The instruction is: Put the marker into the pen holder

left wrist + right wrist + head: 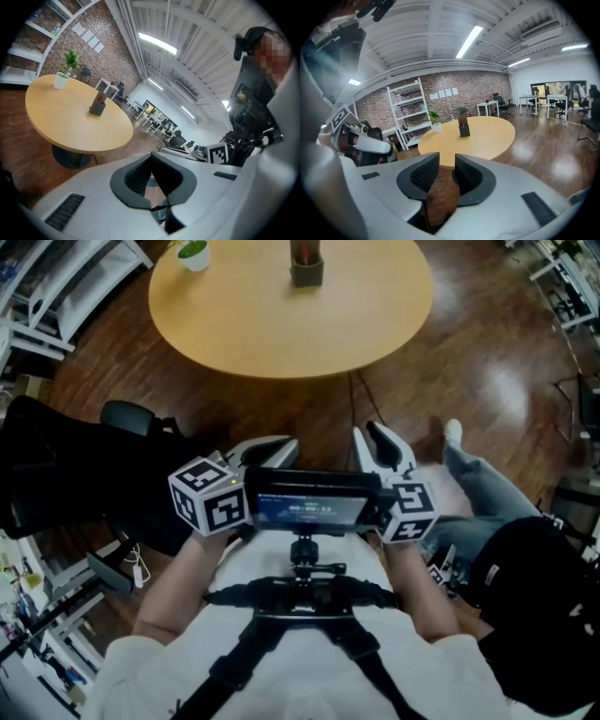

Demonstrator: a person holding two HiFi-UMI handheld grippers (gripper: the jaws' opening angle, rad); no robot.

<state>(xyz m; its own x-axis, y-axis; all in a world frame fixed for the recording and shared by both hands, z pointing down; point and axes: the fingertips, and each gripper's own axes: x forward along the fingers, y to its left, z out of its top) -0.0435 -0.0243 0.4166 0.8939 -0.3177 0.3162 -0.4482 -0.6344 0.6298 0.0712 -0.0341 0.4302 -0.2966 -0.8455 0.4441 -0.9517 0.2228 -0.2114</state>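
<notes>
— Brick-wall loft, wood floor, one round table (281, 334) well ahead of the person. The pen holder (307, 268) sits roughly mid-table, with a little plant pot (193, 254) out by the edge. Where's the marker though? I see no loose one anywhere on the table.

— Same here. Something red (462, 123) pokes up out of the holder. Might be it, but it's too small to tell. Both tools are held close to the person's chest, well apart from the table. The left gripper (151, 160) has its jaws closed tip to tip on nothing. The right gripper (446, 158) has a narrow gap with only floor showing through.

— So which step is this?

— My guess is it's either not started or already finished. If the marker's somewhere else, the next move is finding it, opening the jaws wider and pinching the barrel. Then it's a walk up to the table to drop it in upright.
</notes>
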